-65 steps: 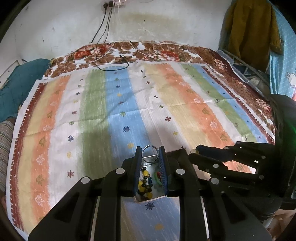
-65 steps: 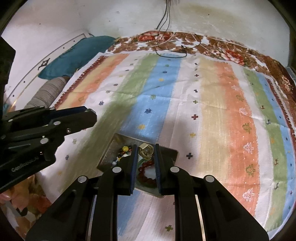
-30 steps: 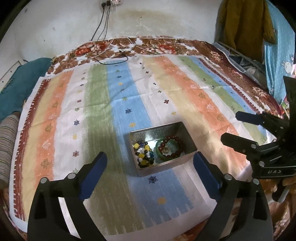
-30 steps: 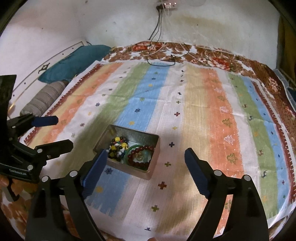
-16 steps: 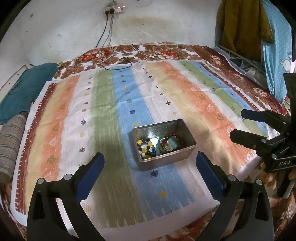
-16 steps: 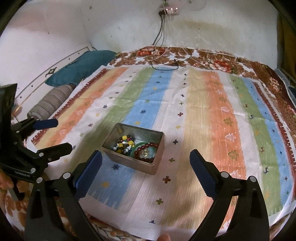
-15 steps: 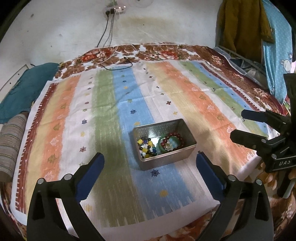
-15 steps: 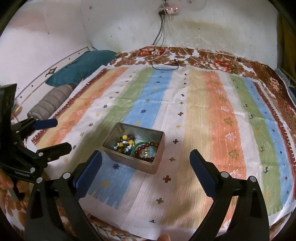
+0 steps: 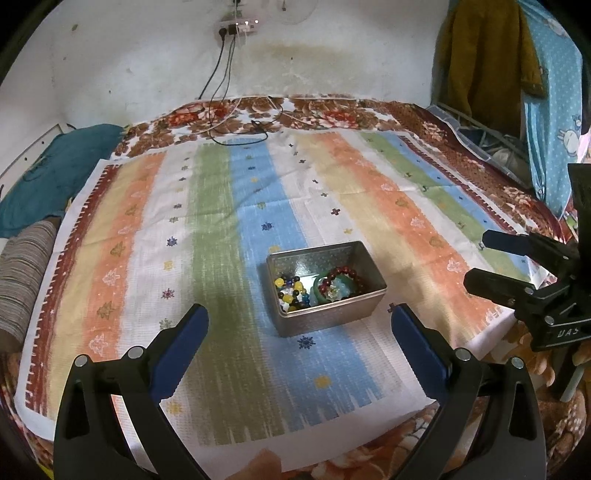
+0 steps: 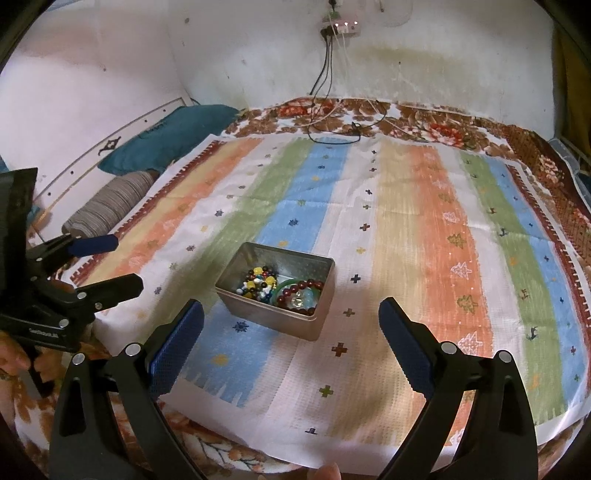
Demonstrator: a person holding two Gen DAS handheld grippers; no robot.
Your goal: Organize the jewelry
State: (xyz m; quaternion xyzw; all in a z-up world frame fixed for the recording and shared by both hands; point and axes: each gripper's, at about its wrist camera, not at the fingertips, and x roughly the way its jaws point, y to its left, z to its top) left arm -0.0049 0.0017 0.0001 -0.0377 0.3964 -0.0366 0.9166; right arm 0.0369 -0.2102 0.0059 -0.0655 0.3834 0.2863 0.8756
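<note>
Both tongs hang spread wide and empty above the near edge of a bed, the left tongs (image 9: pixel 300 317) and the right tongs (image 10: pixel 291 314) each framing a small metal tin (image 9: pixel 334 314) that sits well ahead of their blue-padded tips, touched by neither. Seen from the left wrist, the right tongs jut in from the right side, apart from the tin; seen from the right wrist, the left tongs (image 10: pixel 107 262) reach in from the left, also clear of it. The open tin rests on a striped cloth (image 9: pixel 221 236), on its blue band, and holds the jewelry: a heap of mixed coloured beads (image 9: pixel 291 290) at its left end and a dark red bead bracelet (image 9: pixel 343 277) lying over a green bangle (image 10: pixel 281 287) at its right. Under the cloth lies a brown floral blanket (image 9: pixel 332 114). A teal pillow (image 10: pixel 173 140) and a striped bolster (image 10: pixel 110 206) lie along the bed's left side, and cables (image 9: pixel 221 81) drop from a wall socket (image 10: pixel 340 26) onto the blanket.
</note>
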